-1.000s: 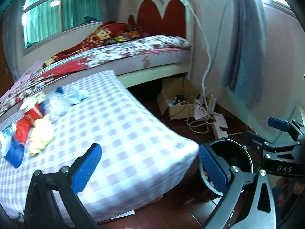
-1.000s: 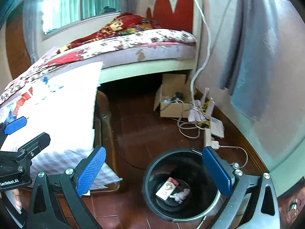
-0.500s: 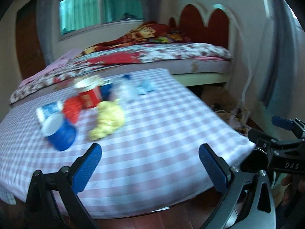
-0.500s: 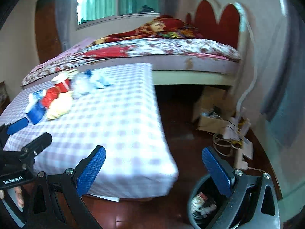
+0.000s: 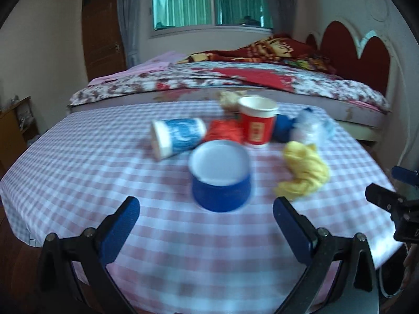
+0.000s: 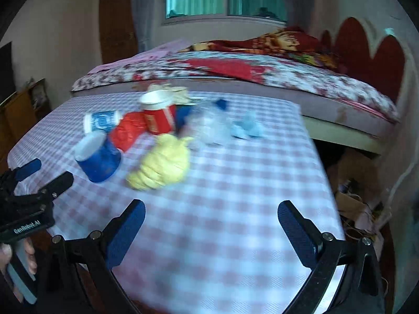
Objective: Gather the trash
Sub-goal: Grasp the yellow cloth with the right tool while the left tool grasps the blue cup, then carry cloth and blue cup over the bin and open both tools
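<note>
On the checked table (image 5: 78,172), the blue cup (image 5: 221,180) sits straight ahead of the left gripper (image 5: 205,225), whose fingers gape empty; it looks light and crushable, best pinched across its rim. The soft yellow wad (image 6: 162,163) lies further right, ahead of the equally empty, wide-spread right gripper (image 6: 210,231). Motion blur smears the pile behind, and no bin shows clearly.

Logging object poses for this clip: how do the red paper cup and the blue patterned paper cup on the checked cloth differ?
The red paper cup stands upright with its open white rim up; the blue patterned paper cup lies on its side, its white end toward the left gripper's camera. The red one sits farther back, beside crumpled red wrapping; the blue one lies to the left of that wrapping. Both are paper cups with white ends, untouched by either gripper.
</note>
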Demonstrator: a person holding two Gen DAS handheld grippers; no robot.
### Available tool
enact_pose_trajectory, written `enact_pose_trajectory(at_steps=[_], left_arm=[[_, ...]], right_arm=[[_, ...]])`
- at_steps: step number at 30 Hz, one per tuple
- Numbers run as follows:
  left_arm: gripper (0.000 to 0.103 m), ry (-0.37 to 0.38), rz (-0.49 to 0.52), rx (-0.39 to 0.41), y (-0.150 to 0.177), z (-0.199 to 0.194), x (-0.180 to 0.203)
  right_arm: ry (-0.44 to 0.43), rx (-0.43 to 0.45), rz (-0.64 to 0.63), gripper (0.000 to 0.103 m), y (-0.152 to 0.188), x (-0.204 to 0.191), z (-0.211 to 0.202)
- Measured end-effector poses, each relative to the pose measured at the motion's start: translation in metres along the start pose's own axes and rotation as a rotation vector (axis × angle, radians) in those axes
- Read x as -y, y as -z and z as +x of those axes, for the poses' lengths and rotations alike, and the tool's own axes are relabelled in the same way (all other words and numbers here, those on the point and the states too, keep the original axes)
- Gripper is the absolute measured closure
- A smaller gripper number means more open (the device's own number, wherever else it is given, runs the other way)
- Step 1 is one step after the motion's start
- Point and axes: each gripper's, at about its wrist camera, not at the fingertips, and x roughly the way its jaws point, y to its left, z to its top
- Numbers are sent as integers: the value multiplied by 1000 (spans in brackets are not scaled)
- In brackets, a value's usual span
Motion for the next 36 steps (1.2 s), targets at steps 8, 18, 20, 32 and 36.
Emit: enact_pose_trajectory(at_steps=[8, 18, 20, 32, 36], left_arm=[[1, 18, -13, -25, 0, 21, -15], [1, 77, -19, -28, -13, 42, 1], [1, 87, -14, -37, -15, 47, 4], [24, 128, -45, -134, -19, 74, 6], [24, 145, -31, -99, -18, 59, 10]], right_arm=[[-63, -39, -17, 1, -27, -33, 53], [-64, -118, -18, 34, -32, -21, 86], [-67, -124, -1, 34, -29, -13, 85], [-84, -126, -1, 56, -26, -9, 86], [-80, -98, -8, 60, -23, -8, 76]])
